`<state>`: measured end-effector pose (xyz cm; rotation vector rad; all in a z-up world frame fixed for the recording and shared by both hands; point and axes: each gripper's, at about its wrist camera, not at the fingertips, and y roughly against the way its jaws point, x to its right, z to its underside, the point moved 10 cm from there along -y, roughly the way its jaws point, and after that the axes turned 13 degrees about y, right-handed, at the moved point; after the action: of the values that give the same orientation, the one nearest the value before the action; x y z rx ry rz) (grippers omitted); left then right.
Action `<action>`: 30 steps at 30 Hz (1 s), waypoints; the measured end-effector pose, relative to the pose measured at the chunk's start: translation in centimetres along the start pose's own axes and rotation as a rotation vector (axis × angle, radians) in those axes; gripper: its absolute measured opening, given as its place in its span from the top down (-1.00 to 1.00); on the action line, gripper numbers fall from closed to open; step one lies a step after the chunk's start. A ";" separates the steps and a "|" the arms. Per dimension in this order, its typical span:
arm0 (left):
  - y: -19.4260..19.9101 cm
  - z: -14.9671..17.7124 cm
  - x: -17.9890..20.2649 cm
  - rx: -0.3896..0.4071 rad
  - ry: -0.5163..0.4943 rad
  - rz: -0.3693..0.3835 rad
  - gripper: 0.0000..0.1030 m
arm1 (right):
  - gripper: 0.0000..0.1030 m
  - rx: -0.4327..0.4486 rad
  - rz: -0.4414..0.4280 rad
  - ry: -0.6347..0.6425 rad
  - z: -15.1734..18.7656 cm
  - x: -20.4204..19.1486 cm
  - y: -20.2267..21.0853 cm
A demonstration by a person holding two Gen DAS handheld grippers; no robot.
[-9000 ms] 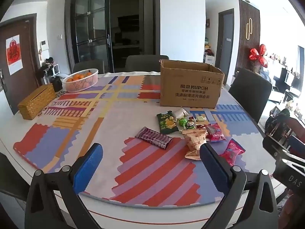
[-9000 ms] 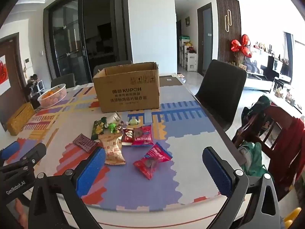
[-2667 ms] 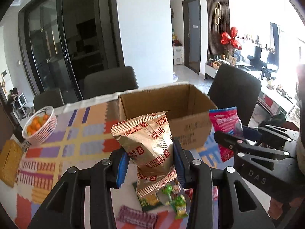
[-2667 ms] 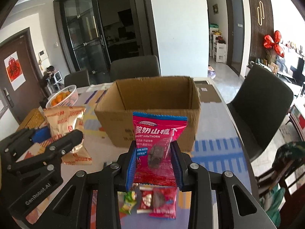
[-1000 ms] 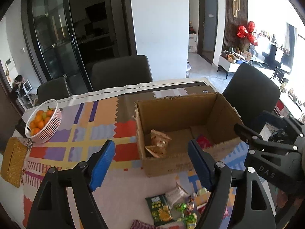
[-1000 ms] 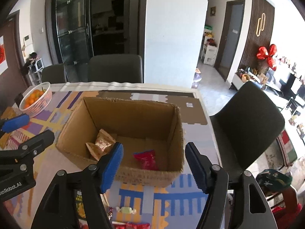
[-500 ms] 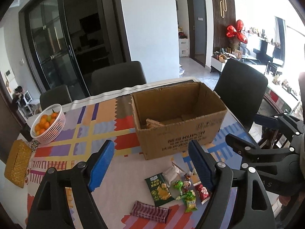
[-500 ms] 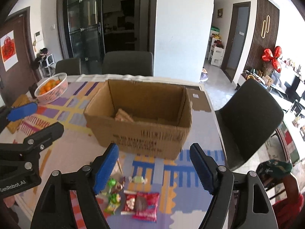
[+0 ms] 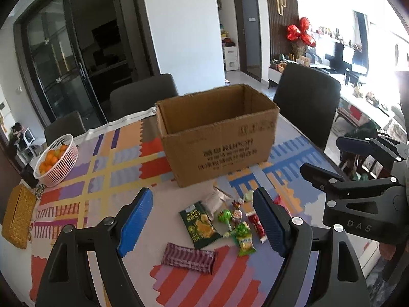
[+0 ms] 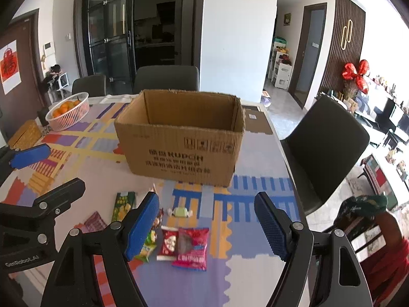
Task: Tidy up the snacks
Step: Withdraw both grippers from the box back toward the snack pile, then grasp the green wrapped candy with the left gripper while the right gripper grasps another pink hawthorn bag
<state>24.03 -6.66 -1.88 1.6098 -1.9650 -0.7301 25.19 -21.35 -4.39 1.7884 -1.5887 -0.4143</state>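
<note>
An open cardboard box [image 9: 217, 138] [image 10: 181, 140] stands on the patterned table; its inside is hidden from this angle. In front of it lie loose snacks: a green chip packet [image 9: 200, 225] [image 10: 124, 204], a purple striped bar [image 9: 188, 254] [image 10: 93, 221], green candies [image 9: 242, 232], a white wrapper [image 9: 213, 200], a pale wrapped candy [image 10: 180, 212] and red-pink packets [image 10: 190, 247]. My left gripper [image 9: 202, 226] hovers open above the snacks with nothing between its blue pads. My right gripper [image 10: 207, 227] is open too, empty, above the red-pink packets.
A pink basket of oranges [image 9: 56, 160] [image 10: 69, 111] and a woven yellow box [image 9: 16, 216] sit at the table's left side. Dark chairs [image 9: 306, 102] [image 10: 324, 148] stand behind and to the right of the table. The table edge lies close on the right.
Both grippers have drawn back from over the box and sunk toward the snack pile. The box now shows from the front, its contents no longer visible.
</note>
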 end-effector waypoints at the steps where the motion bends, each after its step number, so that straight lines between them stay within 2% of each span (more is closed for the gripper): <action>1: 0.0 0.4 0.2 0.001 -0.009 0.004 -0.57 | -0.50 -0.005 -0.004 0.000 0.5 -0.1 0.0; 5: -0.1 2.2 1.0 -0.001 -0.043 0.013 -0.57 | -0.50 -0.032 -0.014 0.013 2.6 -0.8 -0.2; 11: -1.7 5.3 1.4 -0.062 -0.068 0.033 -0.57 | -0.50 -0.095 -0.047 0.020 6.1 -1.9 -1.3; 18: -4.2 7.4 1.9 -0.119 -0.098 0.104 -0.54 | -0.50 -0.165 -0.077 -0.009 8.8 -3.2 -3.5; 23: -6.8 8.2 2.0 -0.175 -0.095 0.127 -0.30 | -0.50 -0.211 -0.104 -0.036 9.7 -3.9 -5.7; 26: -8.0 8.5 2.2 -0.195 -0.105 0.150 -0.24 | -0.49 -0.235 -0.120 -0.050 10.2 -4.2 -6.9; 30: -9.2 9.2 3.1 -0.238 -0.133 0.208 -0.08 | -0.48 -0.245 -0.121 -0.052 10.6 -4.3 -8.0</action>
<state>23.95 -10.32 -14.75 1.2251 -2.0130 -0.9659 23.33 -20.25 -18.18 1.7003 -1.4013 -0.6867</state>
